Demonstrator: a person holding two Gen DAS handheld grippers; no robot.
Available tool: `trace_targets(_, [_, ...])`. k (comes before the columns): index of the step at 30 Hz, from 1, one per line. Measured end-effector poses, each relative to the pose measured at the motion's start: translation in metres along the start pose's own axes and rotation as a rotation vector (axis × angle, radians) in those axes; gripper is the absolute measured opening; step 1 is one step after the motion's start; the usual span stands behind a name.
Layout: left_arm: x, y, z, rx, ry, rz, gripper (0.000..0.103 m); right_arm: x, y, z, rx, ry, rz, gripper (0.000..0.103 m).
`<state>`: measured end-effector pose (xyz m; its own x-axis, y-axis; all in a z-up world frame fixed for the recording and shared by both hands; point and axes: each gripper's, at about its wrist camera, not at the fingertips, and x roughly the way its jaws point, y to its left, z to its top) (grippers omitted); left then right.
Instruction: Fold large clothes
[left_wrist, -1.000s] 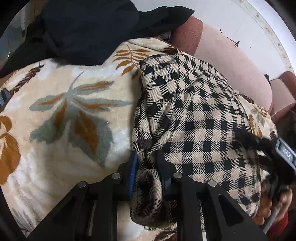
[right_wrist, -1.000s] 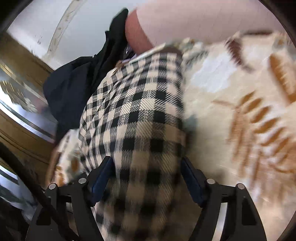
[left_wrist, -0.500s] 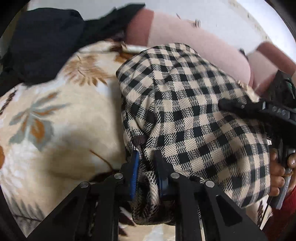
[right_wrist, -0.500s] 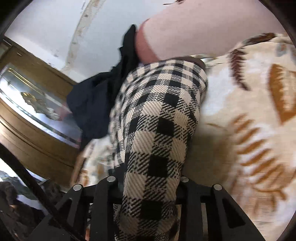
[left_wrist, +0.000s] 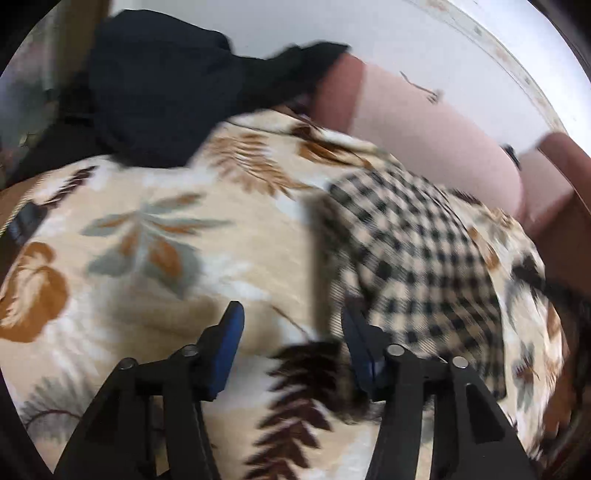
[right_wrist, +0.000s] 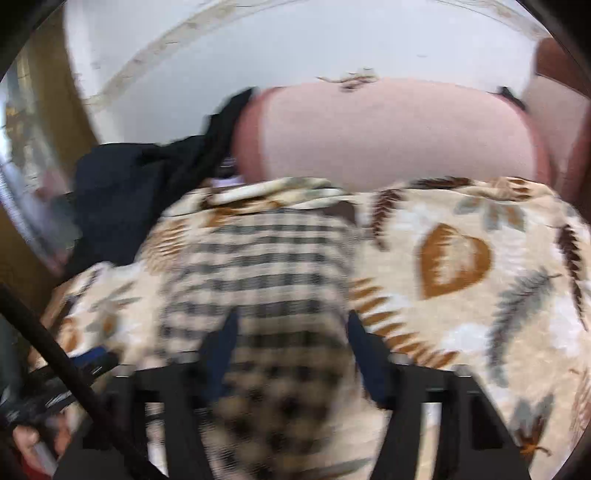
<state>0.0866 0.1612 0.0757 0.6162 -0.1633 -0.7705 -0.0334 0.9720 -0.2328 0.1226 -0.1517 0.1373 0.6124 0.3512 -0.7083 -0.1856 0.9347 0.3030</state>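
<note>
Nearest, left gripper: jaws opening, nothing between them but leaf-print blanket. Right gripper: jaws closing astride blurred cloth, contact impossible to tell. Just beyond, checked garment lying folded on the blanket, before the pink sofa back. Fold apparently set down; next, probably smoothing or another fold.

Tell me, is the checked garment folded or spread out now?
Folded. The checked garment lies as a compact bundle on the leaf blanket, with blanket visible on both sides. How neat the fold is, blur hides.
</note>
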Motion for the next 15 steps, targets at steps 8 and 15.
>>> trace_targets(8, [-0.013,0.036,0.007,-0.102,-0.018,0.045,0.058,0.064,0.06,-0.115,-0.076,0.293,0.164,0.016])
trace_targets(15, [-0.024,0.038,0.008,-0.097,-0.077,0.109,0.064,0.018,0.087,-0.05,-0.154,0.139,0.124,0.015])
